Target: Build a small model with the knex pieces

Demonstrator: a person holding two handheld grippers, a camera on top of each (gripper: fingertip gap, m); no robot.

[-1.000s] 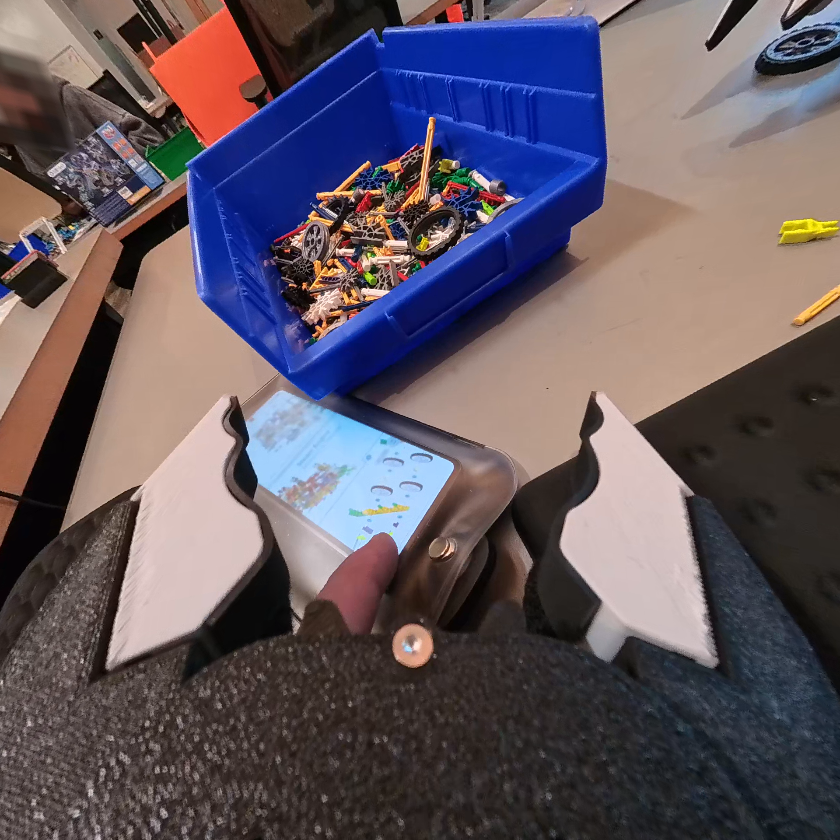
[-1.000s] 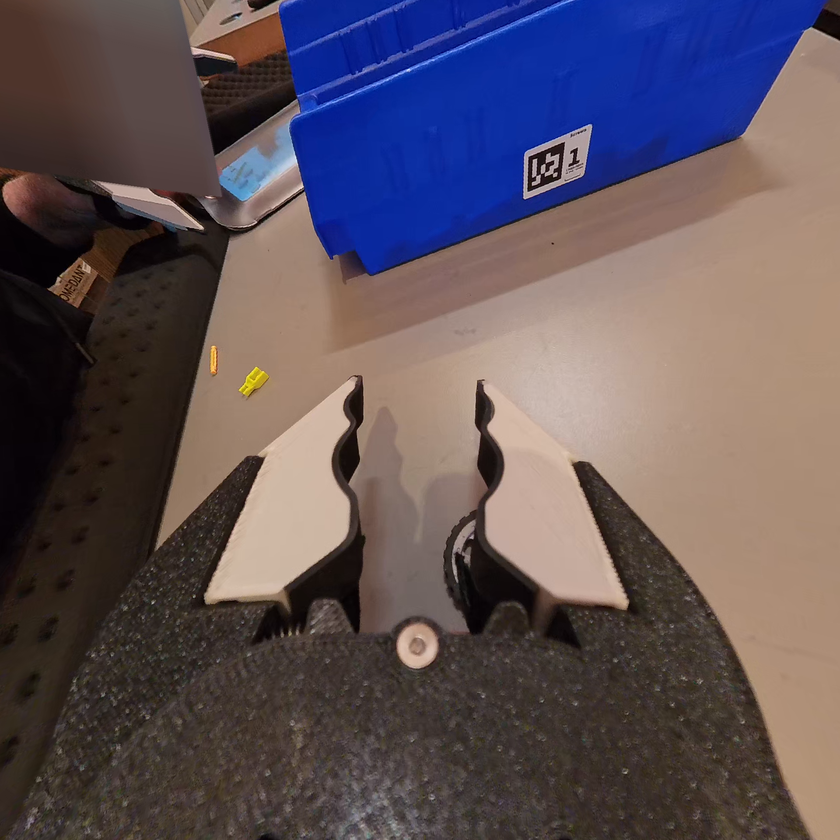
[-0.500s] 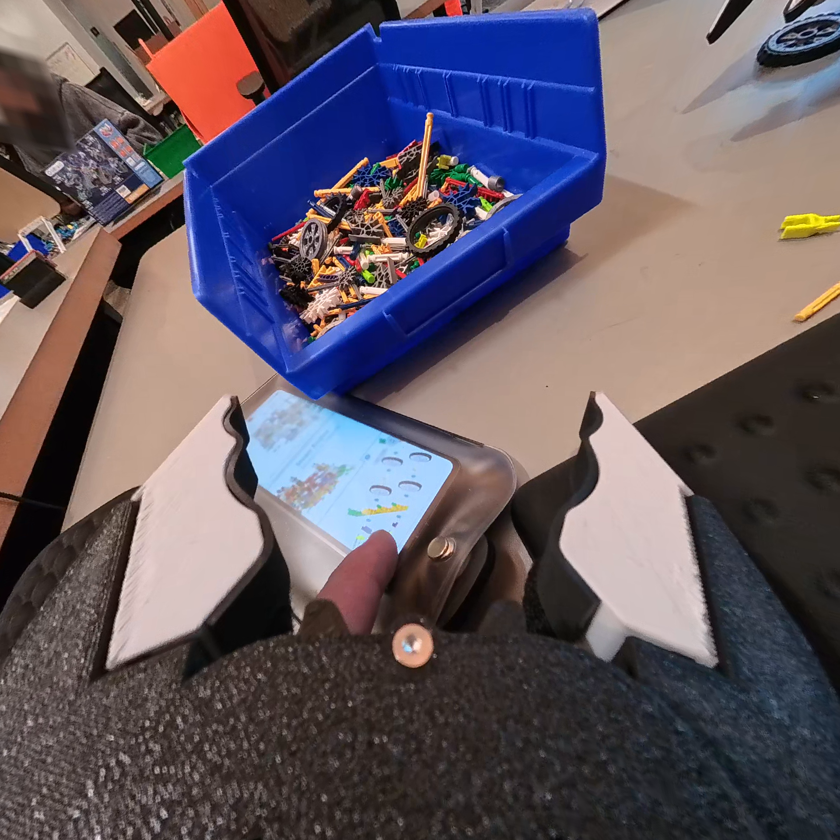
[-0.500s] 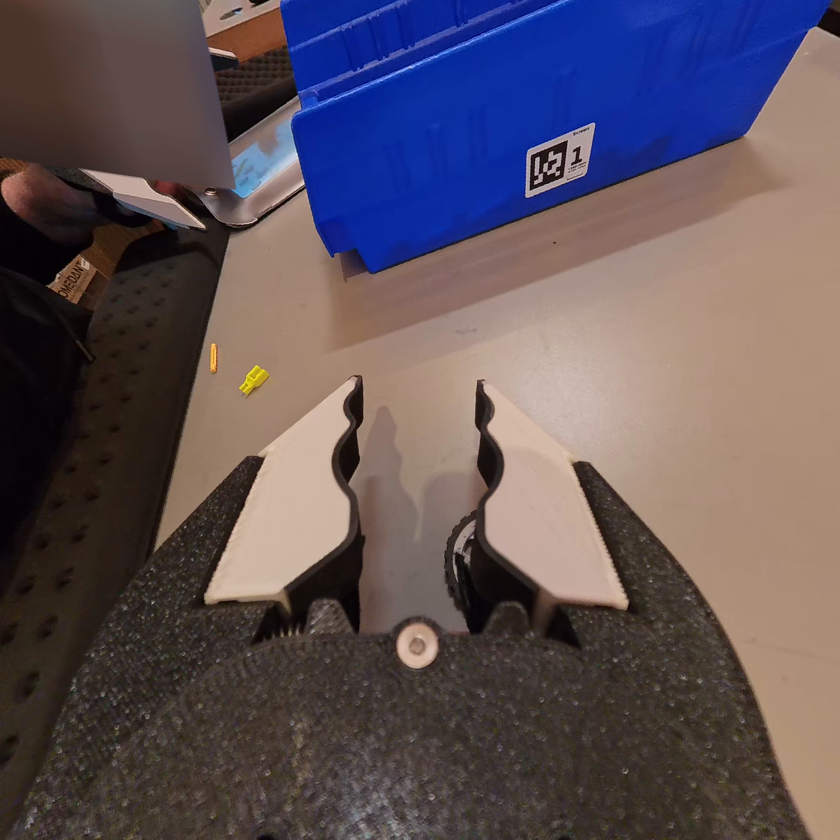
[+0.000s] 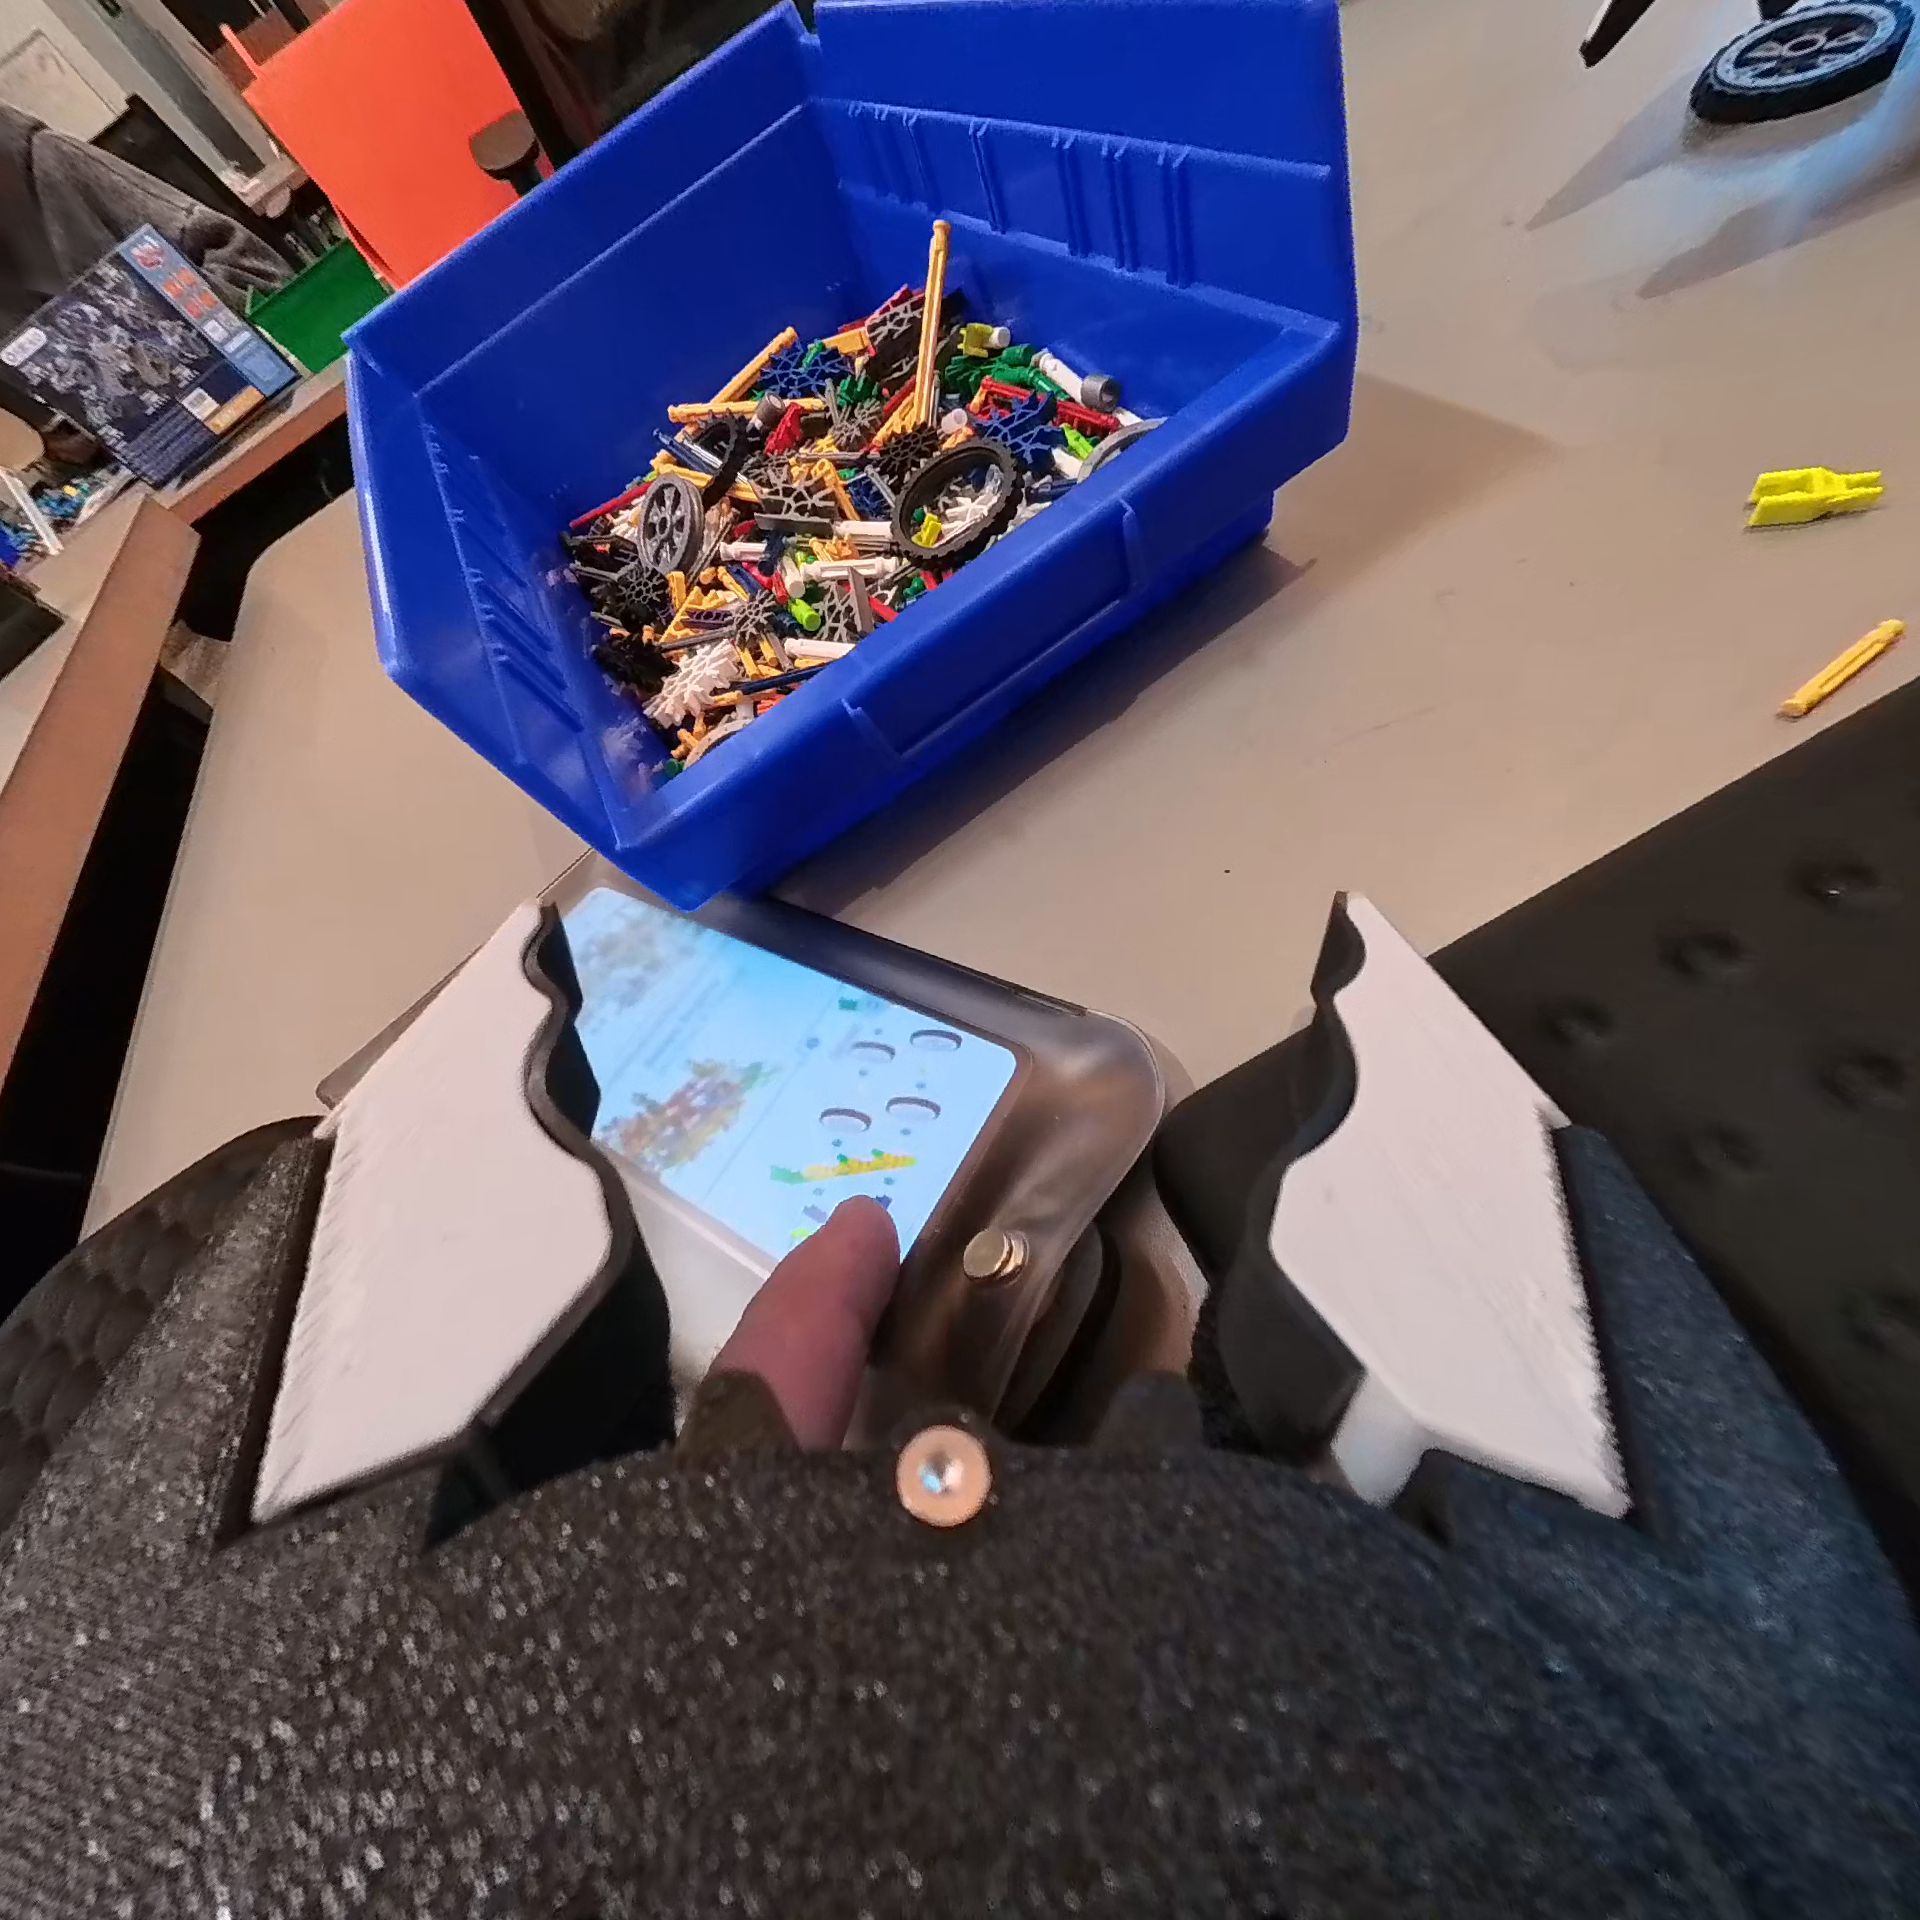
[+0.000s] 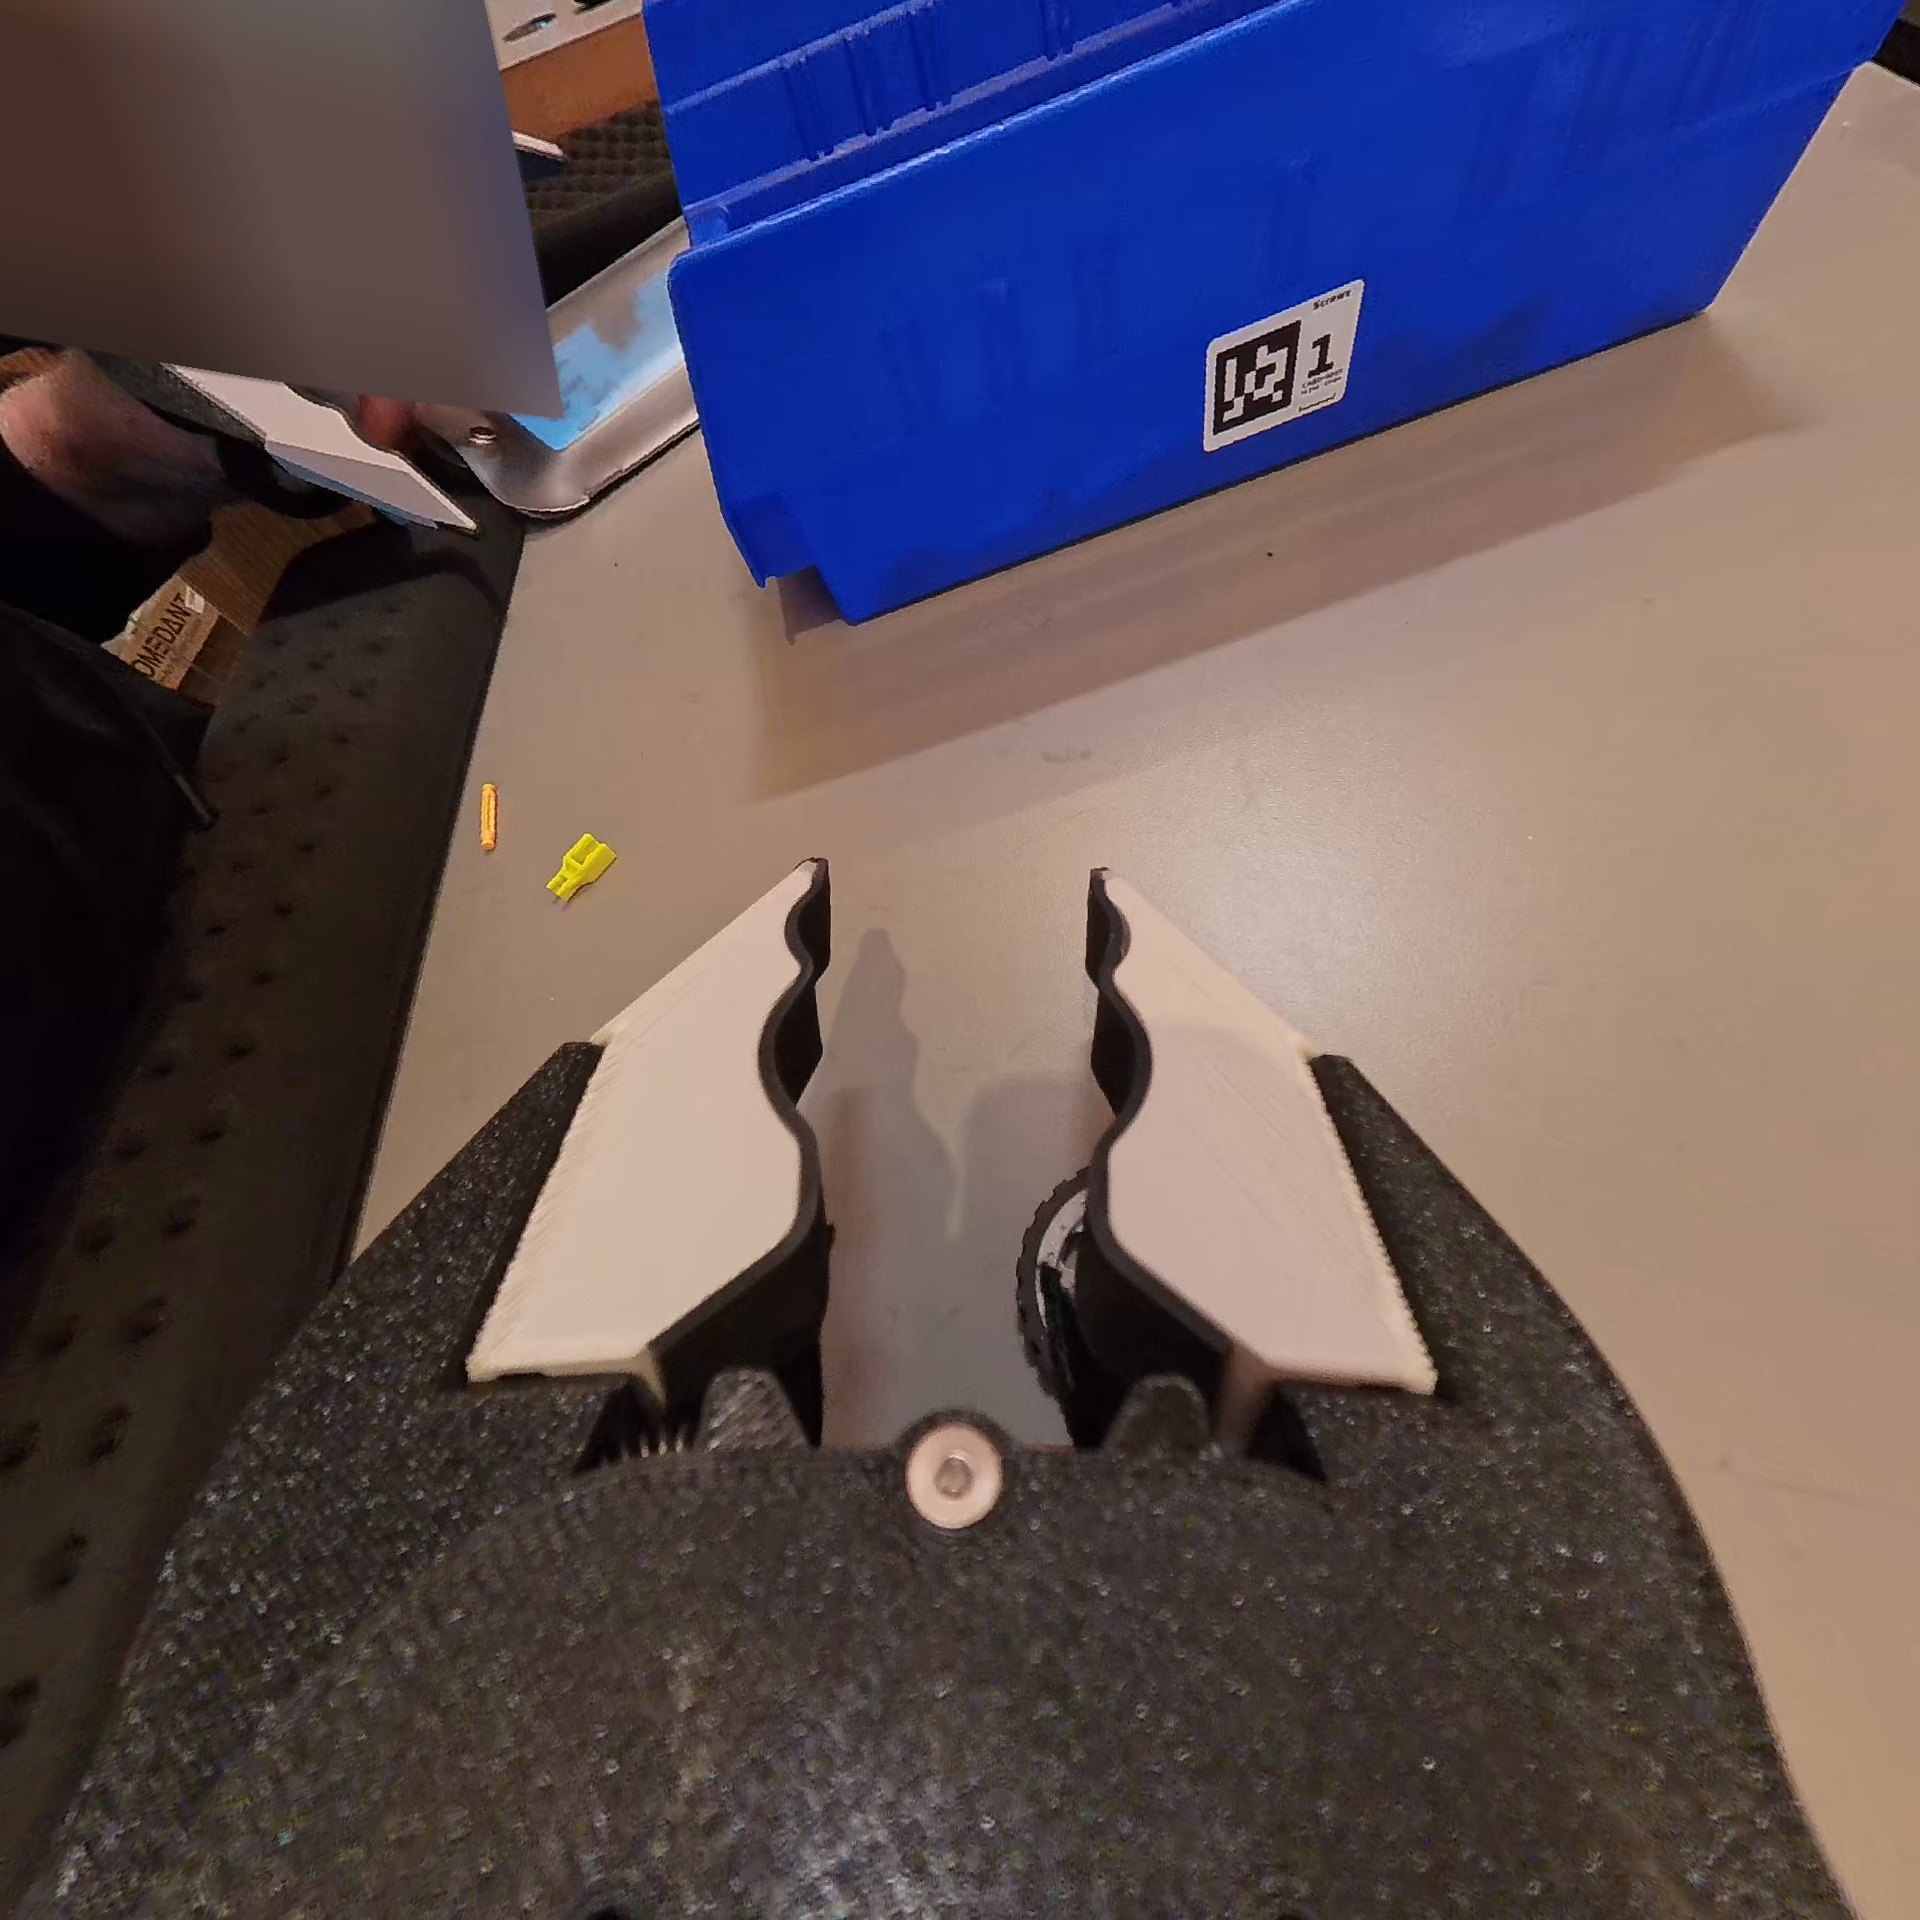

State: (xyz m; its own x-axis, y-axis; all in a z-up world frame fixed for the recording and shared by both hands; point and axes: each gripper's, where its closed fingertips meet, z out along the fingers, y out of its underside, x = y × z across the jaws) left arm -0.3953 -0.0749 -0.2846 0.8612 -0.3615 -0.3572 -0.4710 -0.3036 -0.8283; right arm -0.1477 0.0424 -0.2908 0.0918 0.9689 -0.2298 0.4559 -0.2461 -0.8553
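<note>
On the grey table (image 5: pixel 1455 727), just in front of the blue bin (image 5: pixel 1039 665) of mixed construction-toy pieces (image 5: pixel 831 499), the left gripper (image 5: pixel 935 935) stood wide open and empty over a lit phone in a clear pouch (image 5: pixel 1081 1081), whose screen a bare fingertip (image 5: pixel 831 1278) touched. The right gripper (image 6: pixel 956 883) hovered part-open, holding nothing, beside the bin's labelled wall, with a black wheel (image 6: pixel 1044 1278) under its right finger. Risk, as I judge it: the left finger overlapped the phone's edge and could nudge it against the bin, and the yellow connector (image 6: pixel 580 864) and orange rod (image 6: pixel 489 818) lay near the table's edge, easily swept off.

Blue bin (image 5: pixel 1039 208) is showing a heap of yellow, red, green, white and black toy pieces (image 5: pixel 831 499) | grey table (image 5: pixel 1403 727) is carrying a lime-yellow connector (image 5: pixel 1813 497) and a yellow rod (image 5: pixel 1844 667) | black dimpled mat (image 5: pixel 1714 1039) is bordering it | white-and-black fingers (image 6: pixel 665 1122) are catching the light
</note>
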